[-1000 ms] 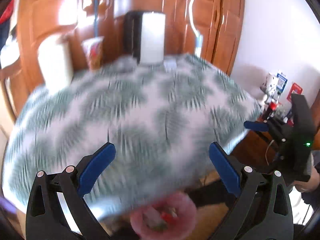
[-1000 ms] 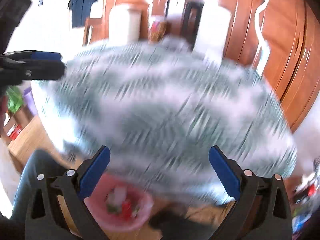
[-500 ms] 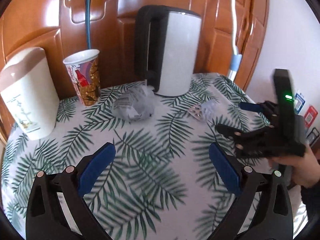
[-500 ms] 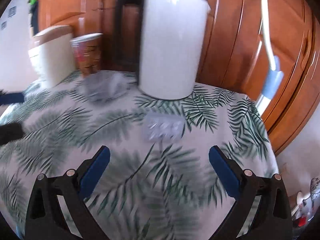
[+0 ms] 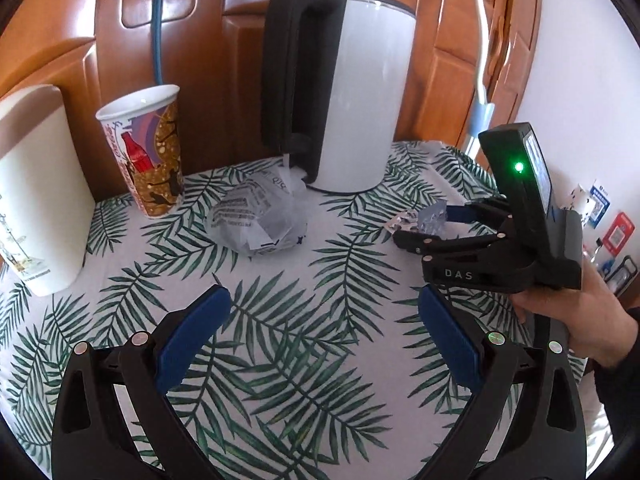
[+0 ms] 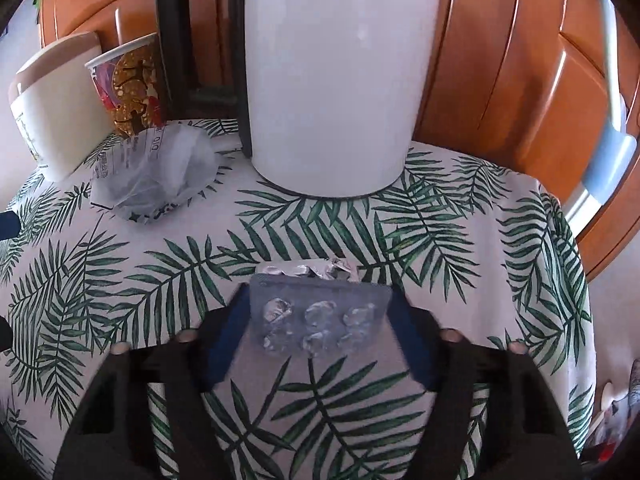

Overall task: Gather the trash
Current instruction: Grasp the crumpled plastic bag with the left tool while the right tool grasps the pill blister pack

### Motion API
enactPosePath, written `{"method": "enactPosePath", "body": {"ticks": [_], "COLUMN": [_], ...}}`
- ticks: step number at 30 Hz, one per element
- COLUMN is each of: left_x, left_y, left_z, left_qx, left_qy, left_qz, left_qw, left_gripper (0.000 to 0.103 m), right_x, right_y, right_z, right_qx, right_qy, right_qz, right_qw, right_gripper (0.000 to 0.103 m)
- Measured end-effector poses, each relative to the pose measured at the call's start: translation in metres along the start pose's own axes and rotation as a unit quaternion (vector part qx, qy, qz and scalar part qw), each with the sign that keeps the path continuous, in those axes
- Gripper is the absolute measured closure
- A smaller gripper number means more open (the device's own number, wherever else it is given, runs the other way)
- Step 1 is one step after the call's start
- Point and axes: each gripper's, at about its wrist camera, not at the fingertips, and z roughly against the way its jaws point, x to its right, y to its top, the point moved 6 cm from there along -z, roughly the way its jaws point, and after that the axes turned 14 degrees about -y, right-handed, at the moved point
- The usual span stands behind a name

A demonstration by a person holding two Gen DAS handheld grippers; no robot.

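Leaf-print table (image 5: 280, 352) against wooden doors: kettle (image 5: 352, 92), paper cup (image 5: 146, 152), crumpled wrapper (image 5: 256, 220) along its back edge.
Left gripper (image 5: 324, 324) hangs wide open, empty; right gripper (image 6: 318, 328) has just been closing, pads flanking the blister pack (image 6: 320, 316) near the right edge.

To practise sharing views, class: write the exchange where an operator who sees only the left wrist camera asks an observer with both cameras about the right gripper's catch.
Operator: The right gripper hides its own catch from me. What is in there?
Observer: A blister pack with six crushed bubbles; the jaws have just been closing, and its side edges meet both pads.
Operator: Is any more trash near it?
Observer: Yes, a crumpled foil piece lies on the leaf-print cloth just beyond the pack, outside the jaws.
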Motion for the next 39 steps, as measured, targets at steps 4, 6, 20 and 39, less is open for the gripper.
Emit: {"method": "enactPosePath", "body": {"ticks": [4, 6, 20, 39], "left_x": [0.000, -0.001, -0.050, -0.068], "left_y": [0.001, 0.002, 0.057, 0.064], "left_z": [-0.004, -0.007, -0.089, -0.114], "left_qx": [-0.003, -0.007, -0.038, -0.052], "left_qy": [0.004, 0.007, 0.048, 0.087], "left_qz": [-0.001, -0.003, 0.002, -0.015], "left_qw": [1.0000, 0.9999, 0.9981, 0.9947], "left_gripper": [0.006, 0.006, 0.006, 0.046], "right_x": [-0.005, -0.008, 0.022, 0.018], "right_y": [-0.001, -0.001, -0.007, -0.005], "right_z": [0.001, 0.005, -0.001, 0.004], "right_qx": [-0.002, 0.001, -0.009, -0.006], "right_qy": [0.008, 0.007, -0.025, -0.011], "right_qz": [-0.007, -0.004, -0.049, -0.045], "right_qw": [1.000, 1.000, 0.998, 0.999], "right_gripper": [0.045, 0.045, 0.045, 0.045]}}
